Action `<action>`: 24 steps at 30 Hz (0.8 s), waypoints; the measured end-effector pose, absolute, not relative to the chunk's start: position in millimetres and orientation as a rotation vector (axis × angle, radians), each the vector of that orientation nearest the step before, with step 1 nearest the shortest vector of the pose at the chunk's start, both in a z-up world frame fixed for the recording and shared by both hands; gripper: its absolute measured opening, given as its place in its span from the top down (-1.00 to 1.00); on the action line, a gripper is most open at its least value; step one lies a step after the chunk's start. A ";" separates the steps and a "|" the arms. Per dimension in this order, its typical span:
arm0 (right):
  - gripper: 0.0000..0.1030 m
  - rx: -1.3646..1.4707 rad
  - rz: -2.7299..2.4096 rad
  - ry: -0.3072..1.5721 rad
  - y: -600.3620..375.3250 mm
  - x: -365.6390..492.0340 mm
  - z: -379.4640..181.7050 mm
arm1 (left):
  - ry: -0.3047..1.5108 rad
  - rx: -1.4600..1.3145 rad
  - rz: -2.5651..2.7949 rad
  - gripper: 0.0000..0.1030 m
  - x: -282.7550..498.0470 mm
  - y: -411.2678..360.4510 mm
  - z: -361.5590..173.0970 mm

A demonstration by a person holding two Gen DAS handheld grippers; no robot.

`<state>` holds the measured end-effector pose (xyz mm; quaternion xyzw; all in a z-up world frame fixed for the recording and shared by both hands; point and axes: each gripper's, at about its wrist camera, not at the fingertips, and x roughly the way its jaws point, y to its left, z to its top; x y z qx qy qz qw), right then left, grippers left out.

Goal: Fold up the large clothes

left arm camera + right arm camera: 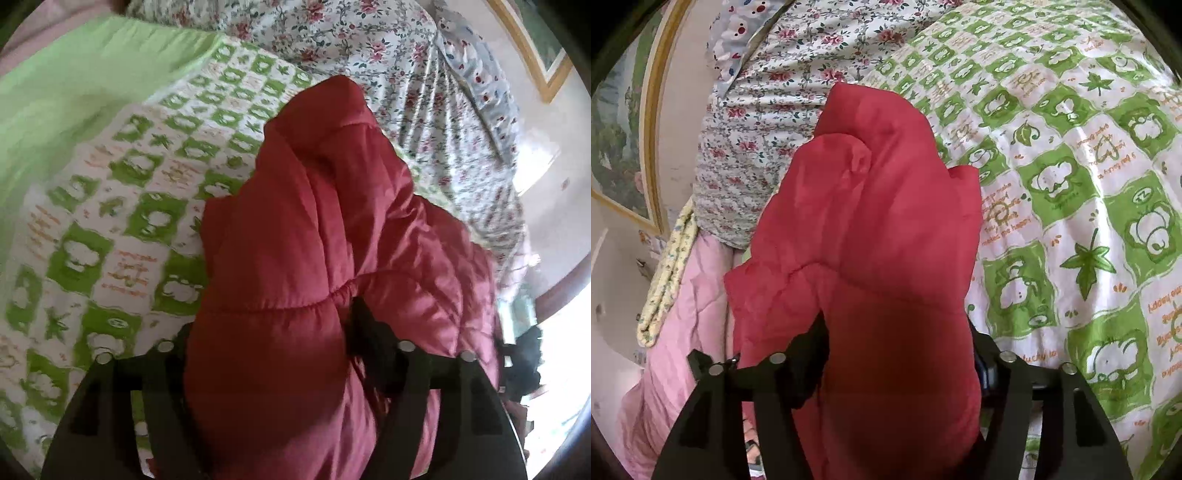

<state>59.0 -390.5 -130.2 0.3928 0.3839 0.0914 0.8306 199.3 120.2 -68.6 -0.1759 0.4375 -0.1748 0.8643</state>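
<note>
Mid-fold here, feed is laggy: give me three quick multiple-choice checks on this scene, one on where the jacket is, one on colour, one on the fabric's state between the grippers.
1. What does the red padded jacket lie on?
A. a bare wooden floor
B. the green-and-white patterned quilt
C. a metal rack

2. What colour is the plain sheet beyond the quilt in the left wrist view?
A. light green
B. navy
C. black

3. How does the jacket sit at the left gripper and the right gripper?
A. nowhere near either gripper
B. bunched between the fingers of each
C. laid out flat and smooth

Key: 1 B, the quilt shows all around the jacket; 2 A, the sheet at upper left is pale green; 3 B, puffy folds fill the gap in both wrist views.
</note>
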 end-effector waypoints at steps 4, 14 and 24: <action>-0.55 0.819 0.156 0.819 -389.3 56.0 -124.5 | 0.890 -0.326 -0.300 -0.53 188.8 122.3 -53.6; -0.61 0.718 0.026 0.760 -389.4 28.8 -90.2 | 0.792 -0.340 -0.213 -0.54 158.5 158.8 -21.0; -0.61 0.492 -0.044 0.654 -357.7 -5.8 -47.8 | 0.768 -0.280 -0.271 -0.54 133.9 134.7 -7.8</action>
